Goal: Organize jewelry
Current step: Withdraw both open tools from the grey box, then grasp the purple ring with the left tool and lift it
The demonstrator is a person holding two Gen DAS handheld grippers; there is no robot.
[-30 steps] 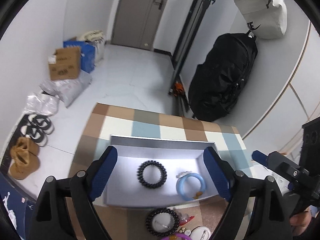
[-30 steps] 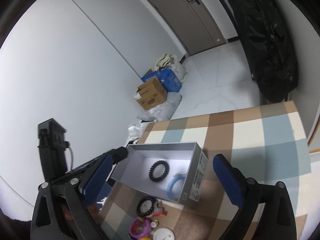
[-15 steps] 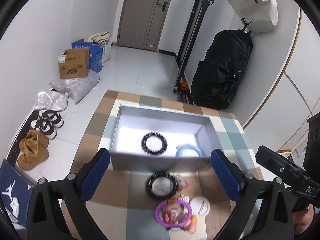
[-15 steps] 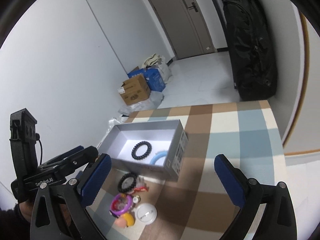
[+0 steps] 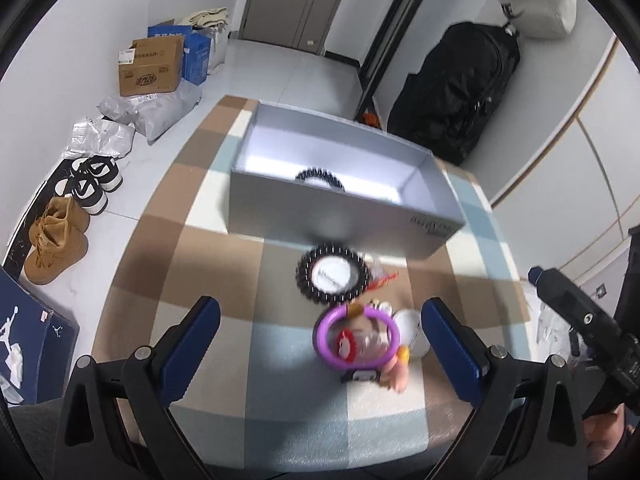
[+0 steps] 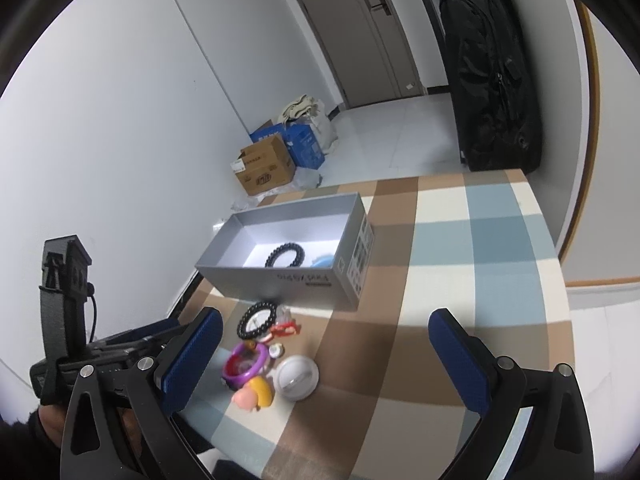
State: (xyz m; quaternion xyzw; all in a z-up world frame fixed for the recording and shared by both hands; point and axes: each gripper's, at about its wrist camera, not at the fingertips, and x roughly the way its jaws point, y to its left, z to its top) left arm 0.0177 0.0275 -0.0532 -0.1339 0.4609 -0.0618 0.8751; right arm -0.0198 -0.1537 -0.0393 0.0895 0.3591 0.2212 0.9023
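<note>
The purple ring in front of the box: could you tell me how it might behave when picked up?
The purple ring looks like a smooth, rigid hoop, so it would probably keep its shape but could slip between pads. It lies on small trinkets, so lifting it may nudge them. On edge, it could roll.

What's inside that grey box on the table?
Inside the grey box lie a black beaded bracelet and a light blue ring, partly hidden behind the near wall. That wall covers the rest of the floor.
</note>
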